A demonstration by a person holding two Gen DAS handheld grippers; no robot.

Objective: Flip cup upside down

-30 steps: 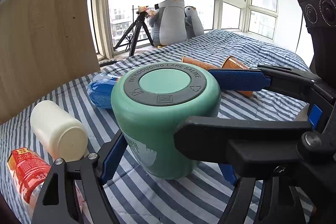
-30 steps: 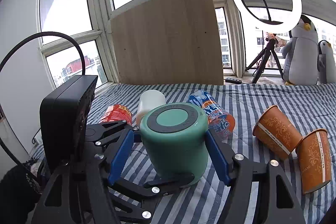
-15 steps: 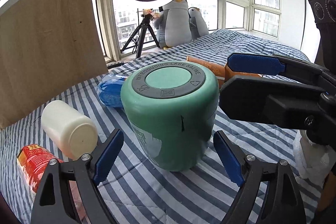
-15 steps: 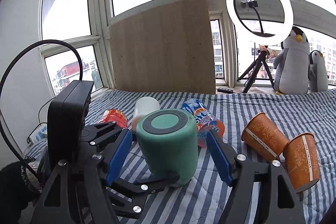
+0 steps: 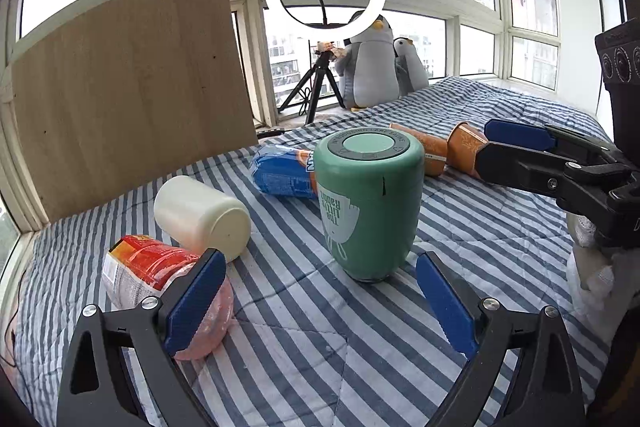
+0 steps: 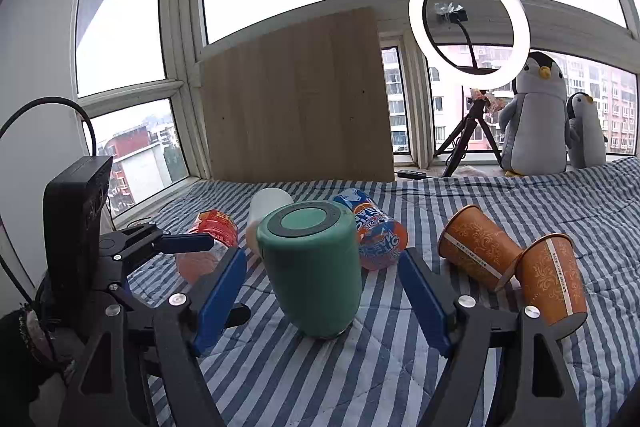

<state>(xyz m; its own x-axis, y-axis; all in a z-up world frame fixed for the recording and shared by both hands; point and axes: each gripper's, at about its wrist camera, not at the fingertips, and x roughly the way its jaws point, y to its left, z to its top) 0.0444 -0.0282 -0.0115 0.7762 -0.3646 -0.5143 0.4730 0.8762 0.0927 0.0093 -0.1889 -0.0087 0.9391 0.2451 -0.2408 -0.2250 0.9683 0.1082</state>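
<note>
The green cup (image 5: 369,203) stands mouth-down on the striped bedcover (image 5: 320,347), base ring uppermost, between a white bottle (image 5: 200,217) and a blue can (image 5: 282,171); it looks rigid, smooth and rather slippery — best pinched across its straight mid-wall, not the rounded shoulder; both the left tongs (image 5: 320,305) and the right tongs (image 6: 322,301) gape wide, holding nothing; a second ago the pads hugged the cup's sides — now both have backed off, leaving it free.
</note>
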